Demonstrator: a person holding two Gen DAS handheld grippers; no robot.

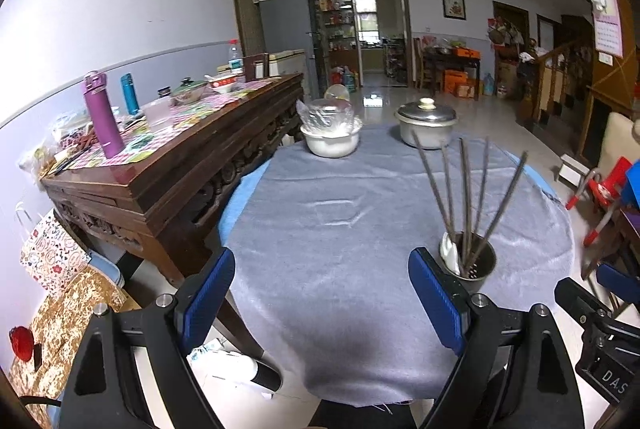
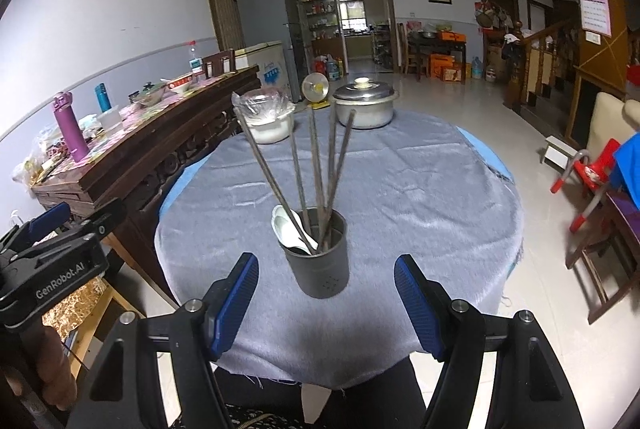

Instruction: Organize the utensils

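A dark metal utensil holder (image 2: 322,261) (image 1: 472,263) stands near the front of a round table under a grey cloth (image 2: 400,181) (image 1: 340,213). Several long dark chopsticks (image 2: 316,169) (image 1: 464,189) lean upright in it, beside a white ceramic spoon (image 2: 286,229) (image 1: 449,253). My right gripper (image 2: 326,303) is open just short of the holder, its blue pads apart and empty. My left gripper (image 1: 322,303) is open over bare cloth, with the holder just beyond its right finger. Each gripper shows at the edge of the other's view.
A lidded steel pot (image 2: 365,105) (image 1: 427,123) and a white bowl covered in plastic (image 2: 266,119) (image 1: 331,135) stand at the table's far edge. A cluttered dark wooden sideboard (image 1: 168,157) runs along the left. A red child's chair (image 2: 584,169) and wooden furniture stand at the right.
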